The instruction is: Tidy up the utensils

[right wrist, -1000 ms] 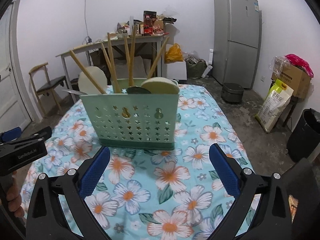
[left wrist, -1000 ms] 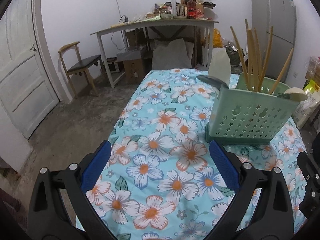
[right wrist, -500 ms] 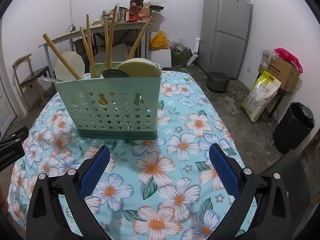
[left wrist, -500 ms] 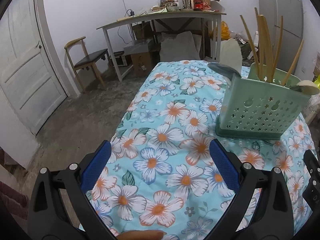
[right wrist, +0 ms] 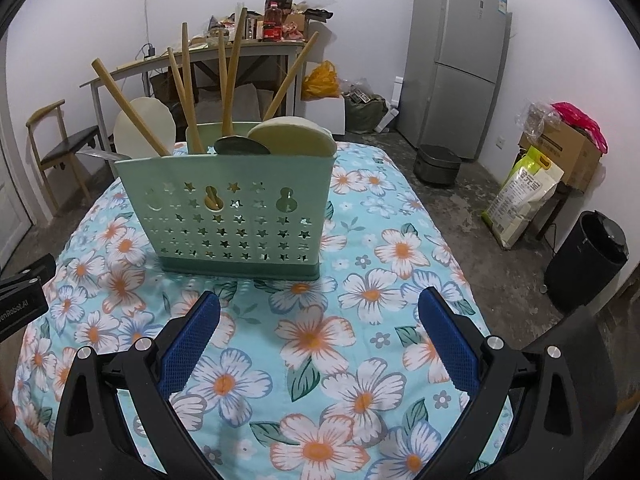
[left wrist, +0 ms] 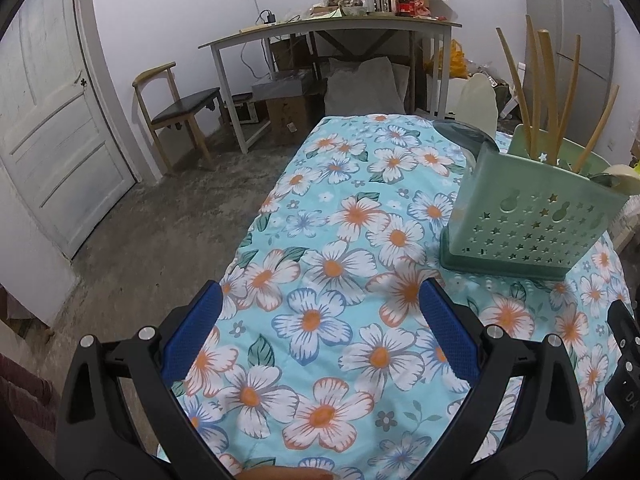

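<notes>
A pale green utensil holder (right wrist: pixel 236 208) with star-shaped holes stands on the floral tablecloth (right wrist: pixel 320 340). It holds several wooden-handled utensils (right wrist: pixel 230 80), a metal spoon bowl (right wrist: pixel 240 147) and a cream paddle (right wrist: pixel 292 136). It also shows in the left wrist view (left wrist: pixel 528 224) at the right. My right gripper (right wrist: pixel 318 344) is open and empty, just in front of the holder. My left gripper (left wrist: pixel 320 336) is open and empty over the cloth, left of the holder.
A cream chair back (right wrist: pixel 144 128) stands behind the table. A cluttered desk (left wrist: pixel 332 28), wooden chair (left wrist: pixel 176 108) and white door (left wrist: pixel 52 120) lie to the left. A grey fridge (right wrist: pixel 456 60), rice bag (right wrist: pixel 524 196) and black bin (right wrist: pixel 588 260) stand to the right.
Both grippers have drawn back and risen a little, so the holder sits farther into view. Both stay open and empty.
</notes>
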`<action>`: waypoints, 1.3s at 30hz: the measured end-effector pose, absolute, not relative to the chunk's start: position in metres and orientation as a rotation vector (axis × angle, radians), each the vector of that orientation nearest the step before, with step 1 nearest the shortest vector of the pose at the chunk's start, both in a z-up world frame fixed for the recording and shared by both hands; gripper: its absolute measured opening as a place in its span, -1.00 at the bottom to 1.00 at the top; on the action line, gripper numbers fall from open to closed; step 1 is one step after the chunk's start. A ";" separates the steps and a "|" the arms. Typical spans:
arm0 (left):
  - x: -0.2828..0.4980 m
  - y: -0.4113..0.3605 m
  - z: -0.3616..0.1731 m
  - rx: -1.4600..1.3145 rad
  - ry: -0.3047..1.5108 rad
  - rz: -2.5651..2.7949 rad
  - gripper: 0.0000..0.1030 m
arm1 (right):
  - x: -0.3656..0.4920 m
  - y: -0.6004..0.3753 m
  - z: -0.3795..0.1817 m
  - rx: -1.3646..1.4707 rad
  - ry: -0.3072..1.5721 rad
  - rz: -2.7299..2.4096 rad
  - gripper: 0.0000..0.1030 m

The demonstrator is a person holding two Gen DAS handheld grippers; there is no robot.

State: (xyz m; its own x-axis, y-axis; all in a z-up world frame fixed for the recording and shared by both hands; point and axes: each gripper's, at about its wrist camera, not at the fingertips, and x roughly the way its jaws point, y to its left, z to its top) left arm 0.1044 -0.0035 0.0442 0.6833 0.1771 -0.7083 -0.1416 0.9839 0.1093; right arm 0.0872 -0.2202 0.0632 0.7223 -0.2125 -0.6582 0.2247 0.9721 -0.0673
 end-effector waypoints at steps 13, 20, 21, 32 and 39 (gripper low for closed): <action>0.105 -0.002 0.045 0.048 0.799 0.180 0.84 | 0.090 -0.219 0.064 0.017 0.723 -0.236 0.87; 0.105 -0.002 0.045 0.047 0.801 0.180 0.84 | 0.090 -0.219 0.064 0.017 0.722 -0.237 0.87; 0.105 -0.002 0.045 0.047 0.800 0.181 0.84 | 0.090 -0.219 0.064 0.017 0.723 -0.237 0.87; 0.106 -0.001 0.045 0.045 0.802 0.182 0.84 | 0.091 -0.218 0.066 0.015 0.721 -0.236 0.87; 0.105 0.001 0.044 0.043 0.806 0.182 0.84 | 0.090 -0.218 0.067 0.017 0.723 -0.235 0.87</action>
